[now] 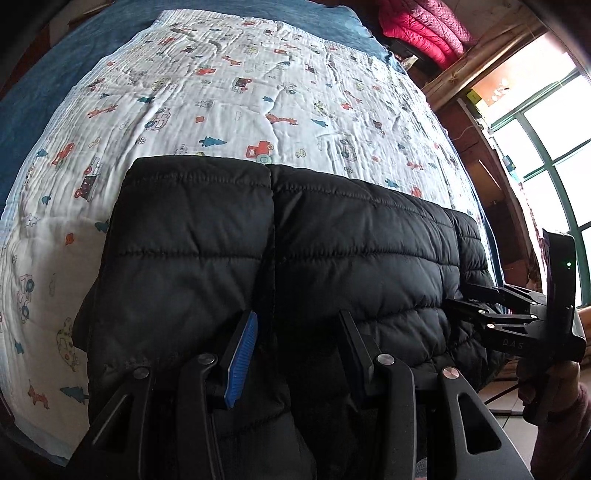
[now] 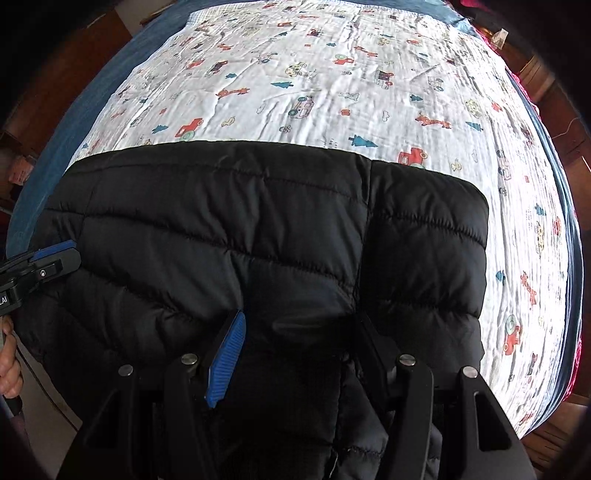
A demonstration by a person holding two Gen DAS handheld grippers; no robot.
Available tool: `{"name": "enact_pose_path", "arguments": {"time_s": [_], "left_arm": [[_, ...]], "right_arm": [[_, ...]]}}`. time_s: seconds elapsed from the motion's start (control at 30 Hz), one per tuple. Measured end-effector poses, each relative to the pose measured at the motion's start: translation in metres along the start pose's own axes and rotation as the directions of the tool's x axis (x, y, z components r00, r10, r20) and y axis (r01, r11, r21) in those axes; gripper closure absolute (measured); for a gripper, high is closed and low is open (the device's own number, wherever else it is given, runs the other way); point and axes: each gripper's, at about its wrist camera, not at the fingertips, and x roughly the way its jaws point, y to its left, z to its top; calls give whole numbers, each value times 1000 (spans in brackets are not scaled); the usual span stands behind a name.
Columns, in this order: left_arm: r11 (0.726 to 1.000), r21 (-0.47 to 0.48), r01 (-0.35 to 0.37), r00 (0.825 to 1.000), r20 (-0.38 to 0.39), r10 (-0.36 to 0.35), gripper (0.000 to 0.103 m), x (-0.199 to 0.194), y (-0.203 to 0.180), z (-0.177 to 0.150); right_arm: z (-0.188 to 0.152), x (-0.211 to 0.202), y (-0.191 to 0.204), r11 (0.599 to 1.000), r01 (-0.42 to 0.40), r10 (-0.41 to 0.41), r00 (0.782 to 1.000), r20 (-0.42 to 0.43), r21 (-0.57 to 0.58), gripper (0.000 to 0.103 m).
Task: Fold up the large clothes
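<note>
Nearest me in both wrist views is a black quilted puffer jacket (image 1: 332,251), glossy, stitched in horizontal padded bands with one vertical seam running down it. It lies folded on the near part of a white muslin blanket printed with small cars, trees and giraffes (image 1: 229,110), its straight far edge across the blanket.

My left gripper (image 1: 295,339) sits low over the jacket with its jaws spread apart, one blue ribbed pad (image 1: 242,358) showing, padding bulging between the fingers; I cannot tell whether fabric is pinched. My right gripper (image 2: 299,339) looks the same: jaws apart over the jacket, grip unclear.

The left view alone shows the right gripper from the side at the jacket's right end, plus a window (image 1: 554,147) and a pink quilted bundle (image 1: 421,26) beyond. The right view alone shows the left gripper's blue-tipped fingers (image 2: 55,254) touching the jacket's left edge.

Farthest, a blue bedcover (image 1: 44,99) frames the blanket.
</note>
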Motion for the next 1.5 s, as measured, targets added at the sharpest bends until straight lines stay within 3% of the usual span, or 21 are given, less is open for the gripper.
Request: {"name": "enact_pose_path", "arguments": {"time_s": [0.67,1.0,1.23,1.5], "left_arm": [[998,66,-8,999,40,5,56,-5,4,-44],[992,119,-32,997,78,23,56,-2,3,-75],[990,135,-42,994,101,28,56,1,2,-84],[991,134,-18,993,117,2,56,3,8,-90]], "right_arm": [[-67,1,-22,997,-82,82,996,25,0,38],[-92,15,1,997,0,9,993,115,-76,36],[-72,1,10,997,-17,20,999,40,-69,36],[-27,-35,58,986,-88,107,986,131,-144,36]]}}
